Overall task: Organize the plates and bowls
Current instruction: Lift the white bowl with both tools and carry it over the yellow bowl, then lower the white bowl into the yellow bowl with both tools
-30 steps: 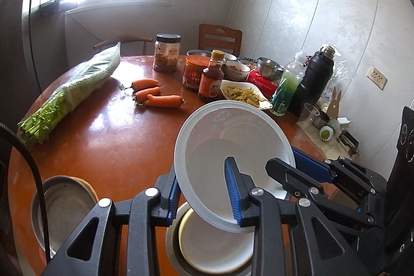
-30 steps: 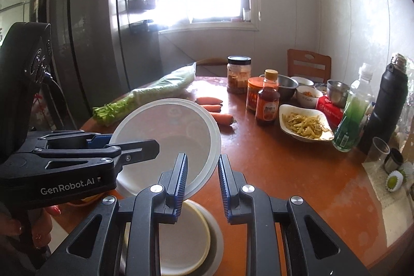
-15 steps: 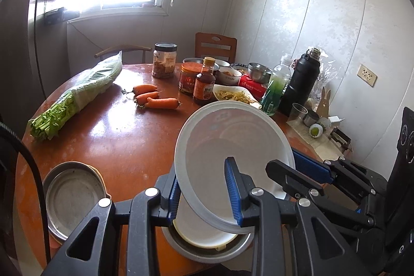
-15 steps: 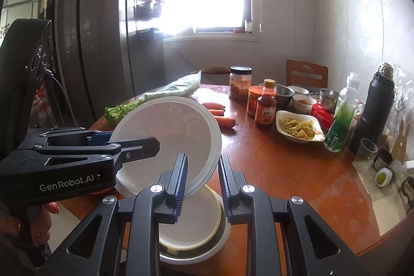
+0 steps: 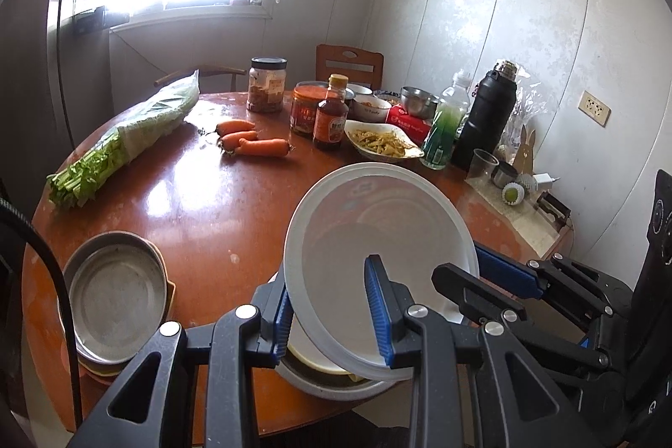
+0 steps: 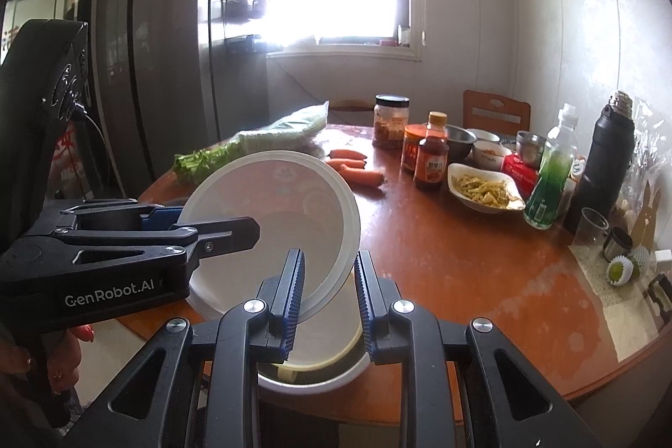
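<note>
Both grippers hold one white plate point(image 5: 380, 234) tilted in the air over the near edge of the round wooden table point(image 5: 201, 196). The left gripper point(image 5: 332, 326) pinches the plate's lower rim between its blue pads, and the right gripper point(image 6: 327, 301) straddles the rim from the opposite side, its fingers pressed against the plate's edge. Directly beneath the plate sits a metal bowl point(image 6: 319, 376) with a cream plate point(image 6: 332, 339) nested inside it, right at the table's edge. Further left on the table lies a shallow metal pan point(image 5: 113, 297), well apart from the held plate.

Compared with a second ago, the white plate has risen higher above the bowl, so more of the tabletop shows. The metal pan is now seen whole, and the carrots point(image 5: 252, 143) and sauce bottle point(image 5: 332, 118) look farther off.
</note>
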Demonstrator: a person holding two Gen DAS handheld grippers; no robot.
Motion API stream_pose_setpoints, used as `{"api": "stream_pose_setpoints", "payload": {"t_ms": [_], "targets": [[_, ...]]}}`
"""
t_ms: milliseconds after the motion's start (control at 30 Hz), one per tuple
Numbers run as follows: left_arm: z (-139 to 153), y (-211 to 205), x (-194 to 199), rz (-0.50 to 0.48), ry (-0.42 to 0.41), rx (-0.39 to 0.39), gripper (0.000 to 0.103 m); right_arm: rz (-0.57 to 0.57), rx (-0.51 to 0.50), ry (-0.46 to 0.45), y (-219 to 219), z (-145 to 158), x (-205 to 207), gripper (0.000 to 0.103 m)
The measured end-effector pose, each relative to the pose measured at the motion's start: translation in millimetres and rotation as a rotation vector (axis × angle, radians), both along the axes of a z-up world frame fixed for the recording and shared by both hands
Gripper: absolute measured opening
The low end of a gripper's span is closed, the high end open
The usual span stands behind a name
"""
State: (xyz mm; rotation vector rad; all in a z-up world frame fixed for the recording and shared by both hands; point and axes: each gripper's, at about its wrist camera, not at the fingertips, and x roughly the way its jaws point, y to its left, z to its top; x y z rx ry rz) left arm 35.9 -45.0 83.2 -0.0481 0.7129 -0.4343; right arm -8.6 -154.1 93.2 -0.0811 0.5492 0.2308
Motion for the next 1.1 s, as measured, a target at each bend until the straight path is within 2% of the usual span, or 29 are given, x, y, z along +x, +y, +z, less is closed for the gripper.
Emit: {"api": "stream_pose_setpoints", "payload": {"t_ms": [467, 667, 1100], "targets": [[-28.5, -5.9, 2.7, -0.003, 0.043, 0.017, 0.033, 0.0, -0.001, 0.052, -3.5, -26.0, 2.8, 0.025], [-47.3, -15.6, 8.4, -0.008, 0.071, 0.042, 0.033, -0.015, -0.002, 0.088, -9.2, -42.7, 9.0, 0.025], [-66.5, -20.5, 16.1, 0.018, 0.076, 0.102, 0.033, -0.01, 0.006, 0.126, -7.2, -64.7, 20.4, 0.026]]}}
